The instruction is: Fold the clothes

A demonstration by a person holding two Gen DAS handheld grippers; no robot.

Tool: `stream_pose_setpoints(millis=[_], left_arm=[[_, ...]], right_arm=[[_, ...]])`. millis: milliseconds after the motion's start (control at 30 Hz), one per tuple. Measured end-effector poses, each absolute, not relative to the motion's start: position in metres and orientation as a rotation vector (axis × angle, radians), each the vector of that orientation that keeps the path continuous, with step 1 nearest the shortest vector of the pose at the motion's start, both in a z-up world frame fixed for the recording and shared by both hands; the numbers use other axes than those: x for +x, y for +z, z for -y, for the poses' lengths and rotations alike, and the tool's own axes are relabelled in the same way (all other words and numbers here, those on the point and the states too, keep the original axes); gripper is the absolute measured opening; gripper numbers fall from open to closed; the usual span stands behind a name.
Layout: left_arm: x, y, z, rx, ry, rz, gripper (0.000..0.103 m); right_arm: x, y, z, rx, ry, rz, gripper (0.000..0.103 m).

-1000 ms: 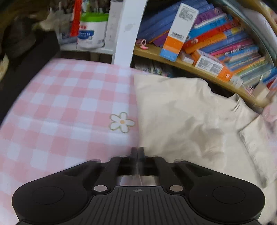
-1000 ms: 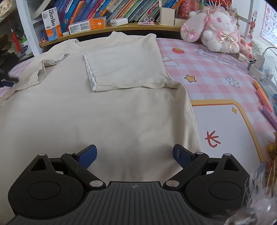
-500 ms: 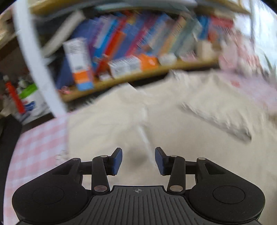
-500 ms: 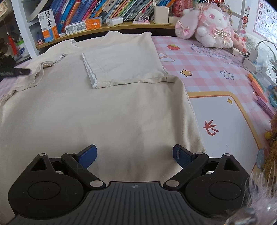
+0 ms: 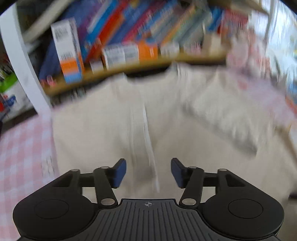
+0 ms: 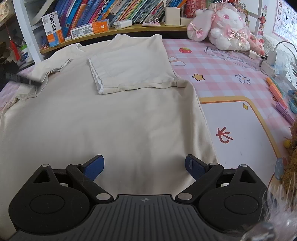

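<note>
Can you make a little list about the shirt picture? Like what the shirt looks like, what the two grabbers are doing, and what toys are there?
shirt: cream T-shirt, spread flat on the pink checked tablecloth
right sleeve: folded in over the chest
left sleeve: not folded in, lying crumpled
left gripper: open, over the shirt, view blurred
right gripper: open, holding nothing, near the hem
toys: pink plush bunny
behind: shelf of books

Right tool [image 6: 144, 166] open above cream shirt [image 6: 111, 120]; sleeve [image 6: 130, 74] folded inward.
</note>
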State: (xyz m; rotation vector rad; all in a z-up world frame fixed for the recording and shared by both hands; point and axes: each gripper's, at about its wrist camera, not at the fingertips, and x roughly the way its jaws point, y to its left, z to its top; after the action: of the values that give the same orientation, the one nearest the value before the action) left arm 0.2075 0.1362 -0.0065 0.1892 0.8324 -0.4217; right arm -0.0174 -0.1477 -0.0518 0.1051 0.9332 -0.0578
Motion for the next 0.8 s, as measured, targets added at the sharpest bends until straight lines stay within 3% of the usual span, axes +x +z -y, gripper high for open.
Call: stream_pose_setpoints(millis=[167,333,433,533,633,667,700,767,800], left_arm=[[0.253,-0.01,-0.103,0.268,-0.355,-0.774,0.051],[0.291,-0.036,-0.076,0.305,-0.267,-0.824,0.026],[0.3,-0.039,-0.088,0.181,-0.224,-0.84,0.007],[0.296,-0.023,-0.105,-0.043,-0.236,-0.762,0.007],[0.306,-0.031,-0.106,-0.022,-0.224,-0.819,0.014],[0.31,-0.036,-0.105,-0.002,-0.232,-0.852,0.023],[0.31,-0.034,-0.107,0.007,-0.25,-0.839,0.041],[0.307,-0.024,-0.114,-0.004,-0.242,-0.844,0.061],[0.301,-0.017,-0.123,-0.029,-0.246,-0.832,0.062]], right_arm=[[-0.018,-0.052,0.149,0.099,-0.048,-0.932,0.095],[-0.018,-0.052,0.151,0.092,-0.038,-0.932,0.095],[-0.018,-0.052,0.152,0.088,-0.033,-0.931,0.095],[-0.018,-0.052,0.153,0.087,-0.03,-0.931,0.095],[-0.017,-0.052,0.154,0.086,-0.028,-0.931,0.095],[-0.017,-0.052,0.155,0.085,-0.027,-0.931,0.095],[-0.017,-0.052,0.155,0.085,-0.026,-0.93,0.095],[-0.016,-0.052,0.157,0.088,-0.025,-0.932,0.095],[-0.016,-0.051,0.157,0.09,-0.024,-0.934,0.095]])
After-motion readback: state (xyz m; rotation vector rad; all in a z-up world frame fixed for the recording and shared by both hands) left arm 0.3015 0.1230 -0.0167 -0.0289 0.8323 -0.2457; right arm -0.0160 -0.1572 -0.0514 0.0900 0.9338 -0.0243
